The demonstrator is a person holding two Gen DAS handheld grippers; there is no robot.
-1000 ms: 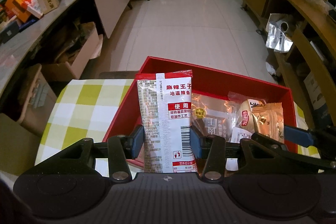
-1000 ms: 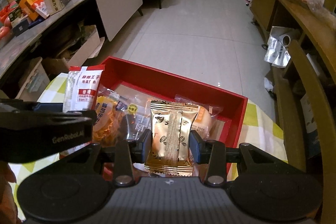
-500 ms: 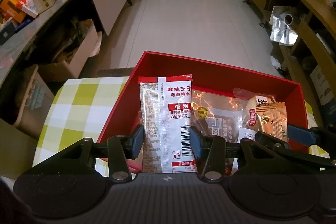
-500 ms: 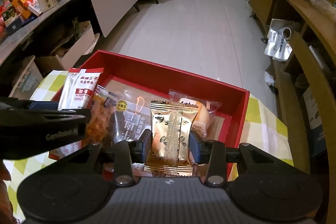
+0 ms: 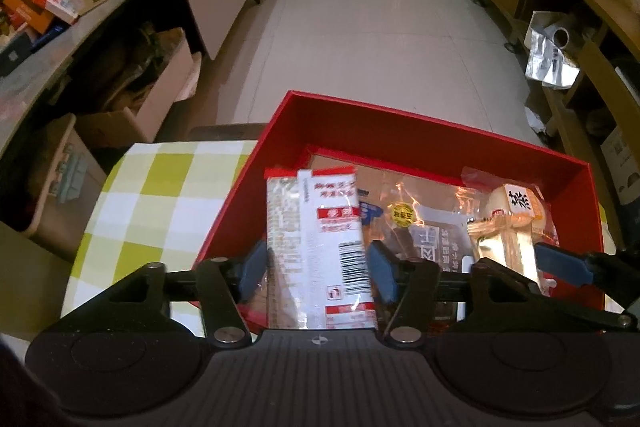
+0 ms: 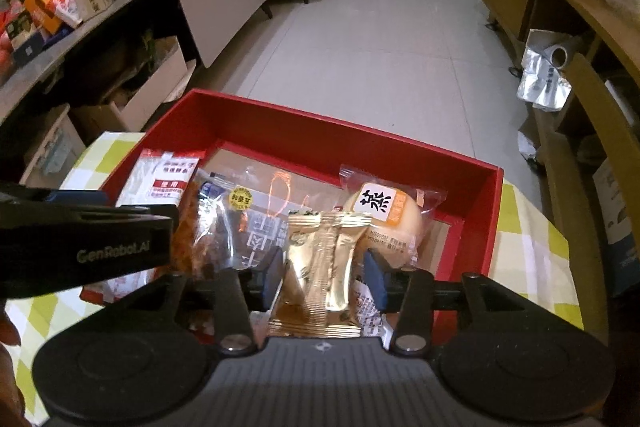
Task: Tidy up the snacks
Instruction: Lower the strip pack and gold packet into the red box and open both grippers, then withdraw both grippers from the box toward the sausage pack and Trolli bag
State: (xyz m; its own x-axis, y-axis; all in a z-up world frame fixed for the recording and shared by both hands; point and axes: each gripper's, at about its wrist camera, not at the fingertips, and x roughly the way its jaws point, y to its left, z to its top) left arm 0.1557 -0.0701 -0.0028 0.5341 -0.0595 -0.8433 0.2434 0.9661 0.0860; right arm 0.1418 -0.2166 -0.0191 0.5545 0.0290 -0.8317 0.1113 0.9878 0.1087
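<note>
Both grippers, clamped a second ago, are now opening: the left gripper (image 5: 316, 267) frees the white-and-red packet (image 5: 320, 247), the right gripper (image 6: 323, 273) the gold packet (image 6: 320, 259), both over the red box (image 6: 360, 135). "GenRobot.AI" reads on the left gripper; the packet print is blurred.

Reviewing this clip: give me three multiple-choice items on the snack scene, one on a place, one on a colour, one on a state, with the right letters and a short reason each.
1. Where does the round bun packet lie?
A. on the floor
B. inside the box, near its right wall
C. on the checked cloth

2. What colour is the box?
A. red
B. blue
C. white

3. What is between the right gripper pads?
A. nothing
B. a bottle
C. a gold packet

Key: 1 B, the bun rests inside the walls; 2 A, its walls and rim are red; 3 C, the gold packet stands between the pads as the jaws are opening, gaps showing at both sides.
</note>
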